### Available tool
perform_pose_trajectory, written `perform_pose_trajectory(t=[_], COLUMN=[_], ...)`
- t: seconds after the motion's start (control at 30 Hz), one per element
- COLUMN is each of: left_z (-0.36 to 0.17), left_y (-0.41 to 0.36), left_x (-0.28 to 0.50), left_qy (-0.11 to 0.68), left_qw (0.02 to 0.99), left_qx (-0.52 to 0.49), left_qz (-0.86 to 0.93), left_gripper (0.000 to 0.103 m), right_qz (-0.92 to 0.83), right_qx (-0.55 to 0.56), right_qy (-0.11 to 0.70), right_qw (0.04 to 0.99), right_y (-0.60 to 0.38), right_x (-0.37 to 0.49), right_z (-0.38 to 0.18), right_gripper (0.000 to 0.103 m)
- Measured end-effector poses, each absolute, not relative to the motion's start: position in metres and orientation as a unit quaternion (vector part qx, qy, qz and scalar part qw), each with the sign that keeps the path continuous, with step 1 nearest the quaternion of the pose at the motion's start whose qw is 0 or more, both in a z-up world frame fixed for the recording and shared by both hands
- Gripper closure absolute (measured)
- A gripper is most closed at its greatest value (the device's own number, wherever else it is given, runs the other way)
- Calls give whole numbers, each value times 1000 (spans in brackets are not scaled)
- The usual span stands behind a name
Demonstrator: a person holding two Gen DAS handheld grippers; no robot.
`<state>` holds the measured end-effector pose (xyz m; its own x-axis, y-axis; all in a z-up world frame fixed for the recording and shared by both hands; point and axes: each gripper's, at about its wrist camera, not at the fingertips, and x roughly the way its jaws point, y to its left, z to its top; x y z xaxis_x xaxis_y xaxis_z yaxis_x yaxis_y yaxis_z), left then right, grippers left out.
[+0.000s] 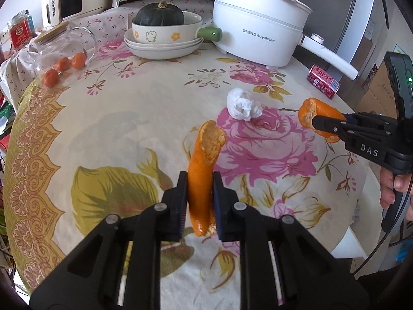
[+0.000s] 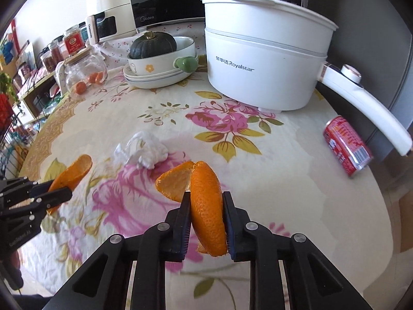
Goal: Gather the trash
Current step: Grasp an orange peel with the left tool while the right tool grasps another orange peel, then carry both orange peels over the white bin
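Orange peel, left: long curled strip (image 1: 202, 178) pinched between the pads of the left tool (image 1: 200, 201), lifted clear of the tabletop (image 1: 129, 118), pith side facing far.
Orange peel, right: second, broader piece (image 2: 206, 206) clamped in the right tool (image 2: 206, 222), pressed tight on the rind, likewise off the cloth.
Grip choice: both peels held on edge across their thin section, probably because a flat curl offers no other purchase.
White tissue: crumpled wad (image 1: 242, 104) lying loose on the pink rose print, just beyond and between the two tools; not yet gathered.
Red can: tipped on its side (image 2: 347, 146) at the far right rim of the tabletop, under the long handle of the white electric pot (image 2: 260, 59); looks like trash too, though contents impossible to tell.
Not trash, apparently: green squash (image 1: 160, 14) in a flowered dish on stacked plates, glass jar (image 1: 64, 49) with small oranges, far left; parked out of the working area.
Bin: none visible in either view, so drop-off spot cannot be told.
Stage, as judged: two pieces in hand, tissue and can remaining.
Risk: limp peel could slip from a narrow pinch when carried.
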<state>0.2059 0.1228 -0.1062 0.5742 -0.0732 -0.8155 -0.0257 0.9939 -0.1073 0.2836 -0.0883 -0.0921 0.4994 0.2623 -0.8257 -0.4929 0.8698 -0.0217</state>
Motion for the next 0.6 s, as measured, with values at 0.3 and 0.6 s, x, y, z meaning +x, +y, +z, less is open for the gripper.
perform_pose_trajectory(t=[0.3, 0.6], left_z=[-89, -73], left_y=[110, 99], left_x=[167, 133], left_qy=[458, 447], left_qw=[886, 888], left_qx=[-70, -102], left_qz=[-24, -41], left_gripper=[84, 84], right_qz=[217, 217], right_qx=[-128, -123], right_qy=[442, 432], right_qw=[861, 867], right_y=[-117, -143], right_x=[241, 198], right_z=[-67, -42], right_gripper=[81, 81])
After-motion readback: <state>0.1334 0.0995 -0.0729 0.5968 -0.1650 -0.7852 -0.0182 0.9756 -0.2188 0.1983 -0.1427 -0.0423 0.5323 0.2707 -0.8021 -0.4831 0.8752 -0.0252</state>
